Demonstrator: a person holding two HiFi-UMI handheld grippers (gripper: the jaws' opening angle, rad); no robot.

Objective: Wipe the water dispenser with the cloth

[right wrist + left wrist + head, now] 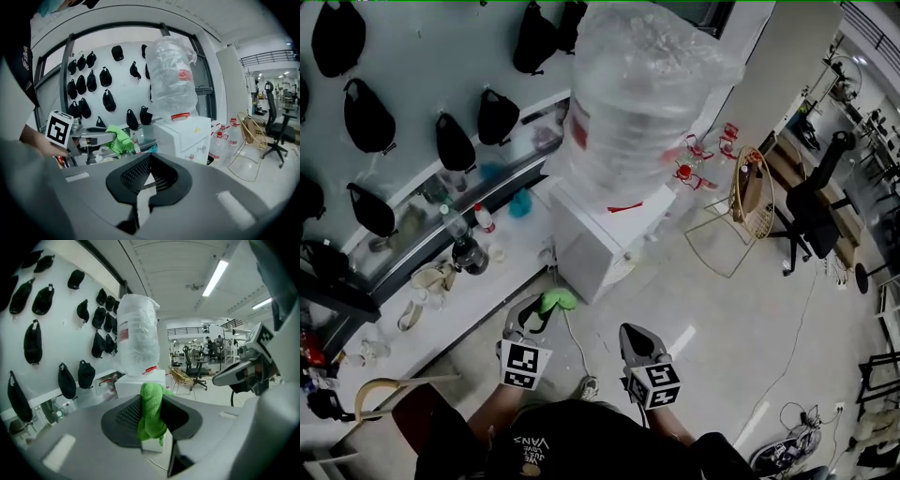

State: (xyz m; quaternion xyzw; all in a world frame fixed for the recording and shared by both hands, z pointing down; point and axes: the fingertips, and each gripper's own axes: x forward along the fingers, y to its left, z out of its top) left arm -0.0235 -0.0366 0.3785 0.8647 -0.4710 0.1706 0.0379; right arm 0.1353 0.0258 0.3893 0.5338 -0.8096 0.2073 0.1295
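Note:
The water dispenser (pixel 598 236) is a white box on the floor against the wall, carrying a big plastic-wrapped bottle (pixel 633 103). My left gripper (pixel 532 321) is shut on a green cloth (pixel 559 300), held just short of the dispenser's lower front corner. In the left gripper view the cloth (pixel 152 414) hangs bunched between the jaws of that gripper (pixel 153 420), with the dispenser (pixel 140 383) beyond it. My right gripper (pixel 641 345) hovers to the right, shut and holding nothing. The right gripper (pixel 148 180) faces the dispenser (pixel 185 136) and shows the cloth (pixel 119 138) at left.
Black caps (pixel 367 117) hang on the wall above a ledge with bottles (pixel 469 248). Red-capped water jugs (pixel 698 159), a gold wire chair (pixel 748 206) and a black office chair (pixel 811 211) stand to the dispenser's right. A cable (pixel 574 339) runs across the floor.

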